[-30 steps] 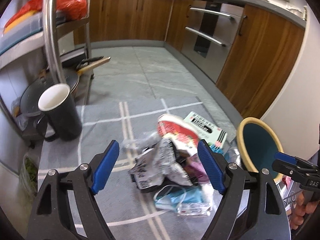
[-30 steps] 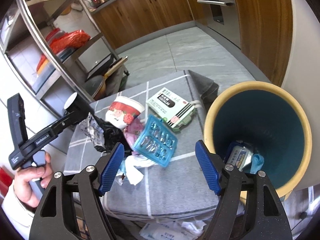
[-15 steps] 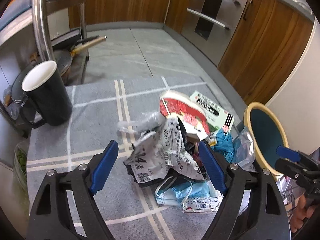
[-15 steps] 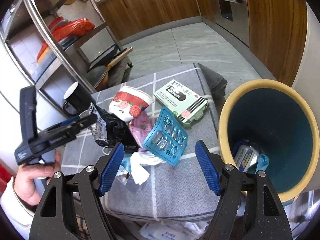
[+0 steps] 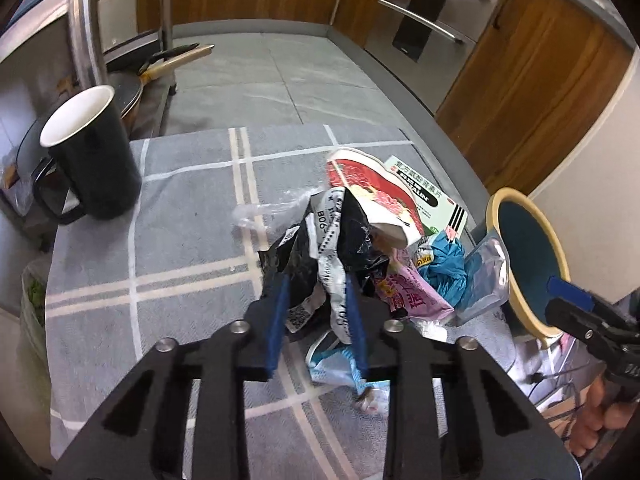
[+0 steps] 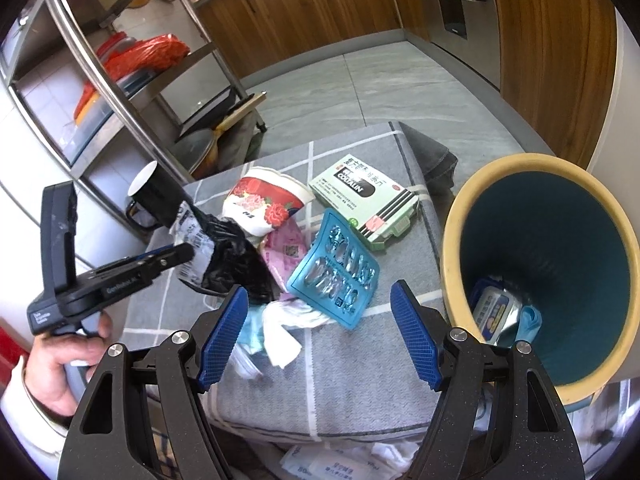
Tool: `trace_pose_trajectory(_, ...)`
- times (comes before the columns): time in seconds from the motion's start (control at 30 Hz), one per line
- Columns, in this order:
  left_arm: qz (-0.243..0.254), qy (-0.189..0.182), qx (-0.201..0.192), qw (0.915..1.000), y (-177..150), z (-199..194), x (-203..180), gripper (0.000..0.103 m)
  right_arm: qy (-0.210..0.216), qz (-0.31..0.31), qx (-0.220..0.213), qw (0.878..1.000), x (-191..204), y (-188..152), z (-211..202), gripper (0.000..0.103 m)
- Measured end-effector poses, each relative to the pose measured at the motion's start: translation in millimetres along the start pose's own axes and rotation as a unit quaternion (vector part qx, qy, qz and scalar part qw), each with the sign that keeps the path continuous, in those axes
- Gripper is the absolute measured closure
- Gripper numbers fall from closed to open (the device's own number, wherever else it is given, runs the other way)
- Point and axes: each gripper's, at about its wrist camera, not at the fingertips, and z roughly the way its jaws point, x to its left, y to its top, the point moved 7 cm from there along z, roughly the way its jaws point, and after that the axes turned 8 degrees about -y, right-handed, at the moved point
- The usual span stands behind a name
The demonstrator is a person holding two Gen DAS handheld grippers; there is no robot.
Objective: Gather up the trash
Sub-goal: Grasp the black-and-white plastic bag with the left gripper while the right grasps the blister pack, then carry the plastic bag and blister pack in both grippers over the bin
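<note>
Grey checked cloth [image 5: 192, 240] covers the table. Left gripper [image 5: 318, 316] pinches a crumpled black-and-white wrapper [image 5: 336, 236]; right gripper [image 6: 320, 336] is wide apart, holding nothing.

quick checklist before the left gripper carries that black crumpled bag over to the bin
1. Grip: left gripper is closed on the black crumpled plastic bag with white printed labels. ok
2. Bag free of the pile: it touches the red-and-white paper cup and the pink packet; whether they would drag along: cannot tell
3. Bin mouth: the teal bin with the cream rim is open, with only a few items at the bottom. ok
4. Path: right gripper hovers open between the pile and the bin. not ok
5. Black mug stands apart from the pile. ok
</note>
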Motion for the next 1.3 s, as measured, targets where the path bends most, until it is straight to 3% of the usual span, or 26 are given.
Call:
trace_pose_trajectory(0.4,-0.04,0.004,-0.048,0.9981,15.9,-32.2,15.1,0.088,-0.006,-0.009,0.008,1.0,3.8,-4.8,8.3,0.028)
trace_pose_trajectory(0.87,-0.042,-0.005,-0.087,0.9953,27.2,-60.2,13.6,0.089,-0.029,-0.023,0.014,0.999,15.1,9.1,51.4,0.028)
trace_pose_trajectory(0.9,-0.041,-0.007,-0.089,0.9952,27.5,-61.0,12.5,0.089,-0.034,-0.021,0.015,0.999,11.9,8.2,53.1,0.031)
trace_pose_trajectory(1.03,-0.038,-0.014,-0.093,0.9948,29.4,-62.8,7.8,0.089,-0.037,-0.005,0.025,0.999,-1.0,4.4,53.8,0.061)
trace_pose_trajectory(1.1,-0.035,-0.017,-0.095,0.9947,30.6,-63.3,4.2,0.089,-0.043,0.001,0.023,0.999,-8.5,3.6,50.5,0.072)
trace_pose_trajectory(1.3,-0.026,-0.021,-0.101,0.9943,35.0,-66.1,-3.9,0.089,-0.047,0.022,0.02,0.998,-25.9,2.7,46.0,0.092)
